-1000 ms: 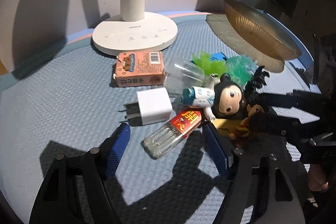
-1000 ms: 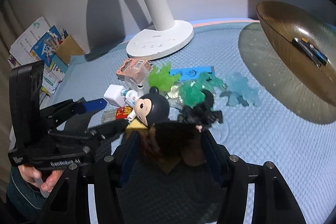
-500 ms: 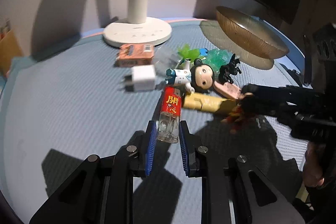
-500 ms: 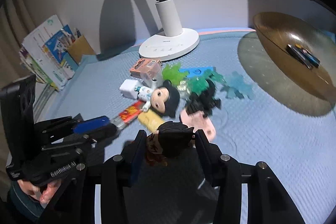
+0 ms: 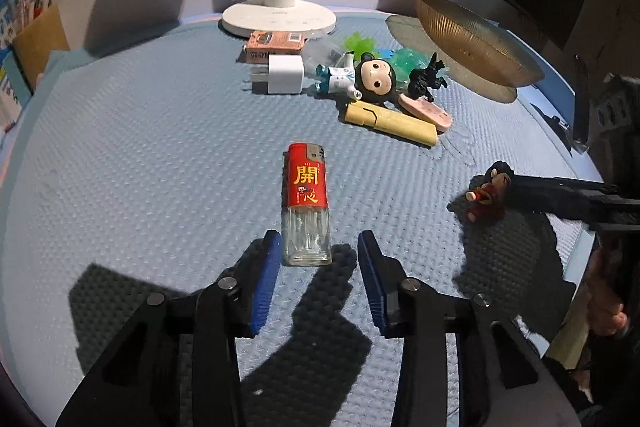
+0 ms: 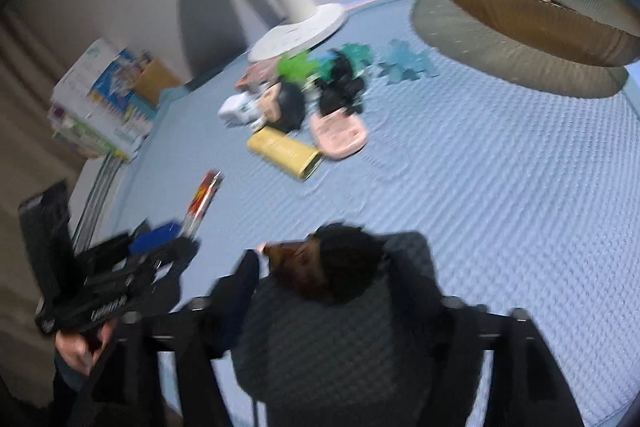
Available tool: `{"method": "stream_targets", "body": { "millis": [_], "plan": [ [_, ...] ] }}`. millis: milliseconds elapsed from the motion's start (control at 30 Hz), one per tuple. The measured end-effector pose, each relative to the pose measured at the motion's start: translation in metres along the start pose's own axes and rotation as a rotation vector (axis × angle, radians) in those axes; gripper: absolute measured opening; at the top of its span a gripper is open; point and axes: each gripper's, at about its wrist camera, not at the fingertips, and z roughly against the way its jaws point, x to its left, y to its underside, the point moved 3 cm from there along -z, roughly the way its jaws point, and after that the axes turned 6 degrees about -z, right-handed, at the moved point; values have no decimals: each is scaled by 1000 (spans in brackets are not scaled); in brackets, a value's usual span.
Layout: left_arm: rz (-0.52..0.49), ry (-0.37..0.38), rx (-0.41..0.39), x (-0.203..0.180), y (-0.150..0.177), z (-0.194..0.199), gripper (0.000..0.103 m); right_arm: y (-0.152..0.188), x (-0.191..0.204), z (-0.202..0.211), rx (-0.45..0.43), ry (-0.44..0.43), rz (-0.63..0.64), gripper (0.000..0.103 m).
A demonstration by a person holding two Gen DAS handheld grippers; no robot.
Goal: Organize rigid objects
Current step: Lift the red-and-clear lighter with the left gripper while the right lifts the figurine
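A: Right wrist view smeared by blur. Right gripper (image 6: 320, 291) fingers barely readable; cannot tell if clamped. Small figurine (image 6: 320, 267) sits between them, dark hair, red clothes.
B: Confirmed from left wrist view: same figurine (image 5: 489, 195) at the tip of the right gripper (image 5: 516, 189), low over the blue mat (image 5: 140, 147) near its right edge. Contact hidden.
A: Left gripper (image 5: 316, 263)?
B: Released, jaws spread wide. Lighter (image 5: 306, 203) flat on the mat, clear end between the blue pads (image 5: 266, 279), touching neither. Red label end pointing toward the lamp base (image 5: 280, 19).
A: Room?
B: Bare mat left of the lighter. Pile near the far edge: white charger (image 5: 284, 79), monkey doll (image 5: 362, 83), yellow tube (image 5: 390, 123). Amber dish (image 5: 476, 39) at far right.
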Motion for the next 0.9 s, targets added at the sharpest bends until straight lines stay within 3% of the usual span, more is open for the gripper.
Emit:
{"method": "stream_targets", "body": {
  "millis": [33,100,133,400,467,533,633,800,900],
  "plan": [
    [-11,-23,3,0,-1,-1,44,3,1,2,7,9,26,79],
    [-14,-53,3,4,-2,-4,62,6,3,7,16,70,111,79],
    [-9,-55,2,5,-2,-5,65,5,4,7,21,92,144,79],
    [-36,-76,7,2,-13,-18,64,-2,22,-7,79,230,538,79],
    [-44,-90,6,0,-14,-21,64,-2,23,-15,84,265,620,73],
    [-46,-95,2,0,-16,-23,64,-8,21,-20,97,248,634,67],
    [-44,-99,-1,0,-17,-25,60,-17,20,-26,97,191,629,60],
    [-57,-92,-15,-5,-16,-22,29,-19,14,-26,86,101,549,46],
    [-52,-90,-17,-8,-14,-21,29,-14,8,-18,78,83,515,46]
  ]
}}
